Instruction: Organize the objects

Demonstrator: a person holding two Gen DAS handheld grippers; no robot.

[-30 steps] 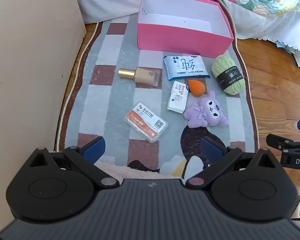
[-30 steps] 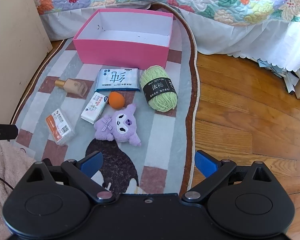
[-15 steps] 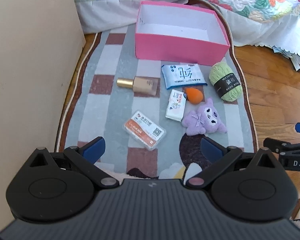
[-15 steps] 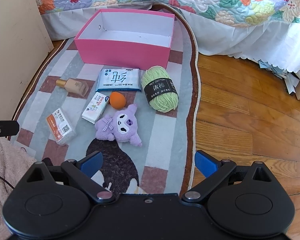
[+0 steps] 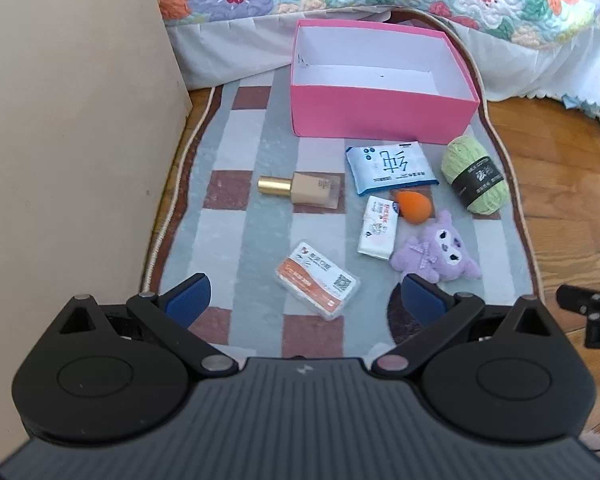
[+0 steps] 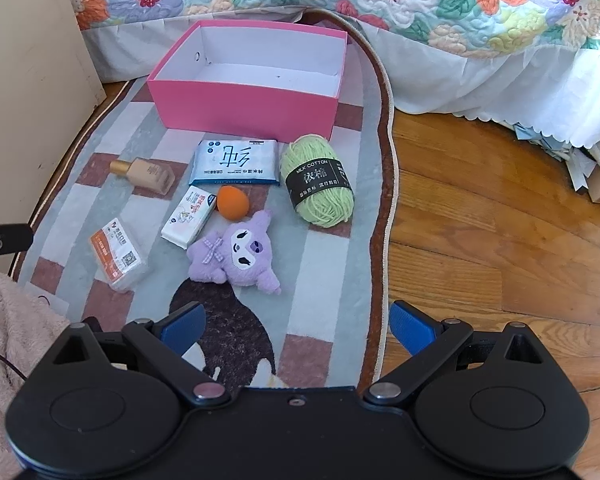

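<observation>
Both tongs stand wide and hold nothing: the left tongs (image 5: 304, 300) hang low over the near end of the rug (image 5: 260, 216), the right tongs (image 6: 296, 322) over its right border. Compared with a second ago, the left view has drawn back and risen slightly, so the whole spread and the bed behind it now show; no object has shifted. Judgement: sorting has not begun.

Nearest the left tongs lies the orange card packet (image 5: 317, 279). Beyond it sit the purple plush (image 6: 236, 254), the small tissue pack (image 6: 189, 217) and the orange sponge (image 6: 232, 203), the last two close together. Further on lie the foundation bottle (image 5: 302, 190), the blue wipes pack (image 6: 236, 163) and the green yarn (image 6: 318, 186). The pink box (image 6: 244, 100) stands farthest, open and empty.

A beige panel (image 5: 68, 152) crowds the left side; the tight central cluster may hinder clean pickups.
</observation>
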